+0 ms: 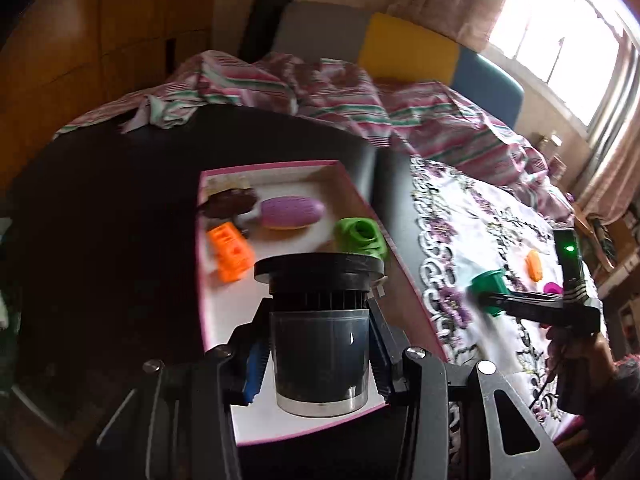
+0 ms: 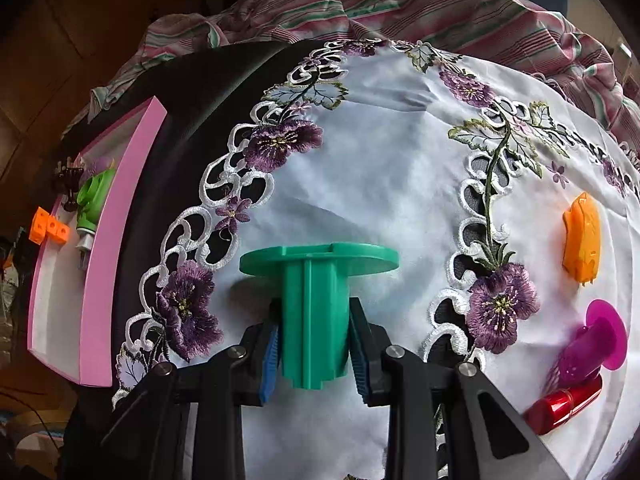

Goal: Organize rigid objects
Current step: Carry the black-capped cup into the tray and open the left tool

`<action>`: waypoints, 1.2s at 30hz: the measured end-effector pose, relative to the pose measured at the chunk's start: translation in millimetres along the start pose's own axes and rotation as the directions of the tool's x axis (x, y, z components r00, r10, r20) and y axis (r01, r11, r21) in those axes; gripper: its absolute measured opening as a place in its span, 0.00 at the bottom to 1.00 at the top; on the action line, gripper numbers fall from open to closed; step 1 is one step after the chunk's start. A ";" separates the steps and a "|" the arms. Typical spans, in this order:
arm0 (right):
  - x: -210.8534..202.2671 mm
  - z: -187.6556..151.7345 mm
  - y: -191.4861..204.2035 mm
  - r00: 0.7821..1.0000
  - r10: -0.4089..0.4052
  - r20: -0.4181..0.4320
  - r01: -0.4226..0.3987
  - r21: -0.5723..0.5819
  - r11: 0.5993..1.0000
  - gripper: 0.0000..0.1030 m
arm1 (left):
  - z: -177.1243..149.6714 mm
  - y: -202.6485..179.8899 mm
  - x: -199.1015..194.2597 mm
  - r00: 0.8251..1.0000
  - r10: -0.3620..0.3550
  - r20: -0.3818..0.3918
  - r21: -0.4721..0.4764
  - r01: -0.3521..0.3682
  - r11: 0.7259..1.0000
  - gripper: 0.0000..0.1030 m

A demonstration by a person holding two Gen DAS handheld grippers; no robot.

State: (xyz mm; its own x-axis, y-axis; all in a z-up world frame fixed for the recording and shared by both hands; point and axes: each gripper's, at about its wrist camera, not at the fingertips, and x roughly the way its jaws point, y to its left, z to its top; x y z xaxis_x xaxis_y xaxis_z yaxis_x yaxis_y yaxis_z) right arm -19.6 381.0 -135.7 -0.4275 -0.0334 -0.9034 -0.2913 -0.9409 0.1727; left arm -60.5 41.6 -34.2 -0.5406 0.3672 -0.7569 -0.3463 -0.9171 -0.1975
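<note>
My left gripper [image 1: 320, 340] is shut on a black jar with a wide ribbed lid [image 1: 319, 320] and holds it over the near end of a pink-edged white tray [image 1: 280, 172]. In the tray lie an orange block piece [image 1: 230, 254], a purple oval brush [image 1: 291, 212], a green piece [image 1: 360, 236] and a dark brown clip [image 1: 230, 204]. My right gripper [image 2: 316, 344] is shut on a green flanged spool [image 2: 316, 304] above the embroidered white cloth [image 2: 380, 184]. It also shows in the left wrist view [image 1: 490, 286].
On the cloth at right lie an orange piece [image 2: 582, 238], a magenta flanged piece [image 2: 592, 348] and a red cylinder [image 2: 564, 406]. The tray [image 2: 98, 264] sits on the black table [image 1: 100, 208] left of the cloth. A striped bedsheet [image 1: 340, 92] lies behind.
</note>
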 end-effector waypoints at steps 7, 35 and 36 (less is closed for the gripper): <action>-4.6 -4.2 -5.4 1.000 0.023 0.019 -0.023 -0.009 1.000 0.29 | -12.0 10.6 -12.3 0.998 0.056 0.014 -0.008 -0.056 0.998 0.43; 3.3 -4.3 9.4 0.999 -0.032 0.036 0.034 -0.072 0.997 0.29 | 38.3 0.3 80.1 0.995 -0.018 -0.101 -0.022 0.016 1.000 0.43; 3.8 -3.9 9.2 0.999 -0.032 0.035 0.034 -0.072 0.997 0.29 | 41.7 -0.2 85.3 0.995 -0.016 -0.099 -0.019 0.015 1.000 0.43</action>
State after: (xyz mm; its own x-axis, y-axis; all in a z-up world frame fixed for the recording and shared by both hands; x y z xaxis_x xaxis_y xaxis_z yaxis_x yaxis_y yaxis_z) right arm -20.6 371.0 -139.0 -0.4480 0.0084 -0.8940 -0.2435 -0.9633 0.1130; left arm -138.5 79.6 -72.7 -0.4562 0.3650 -0.8116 -0.3399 -0.9143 -0.2201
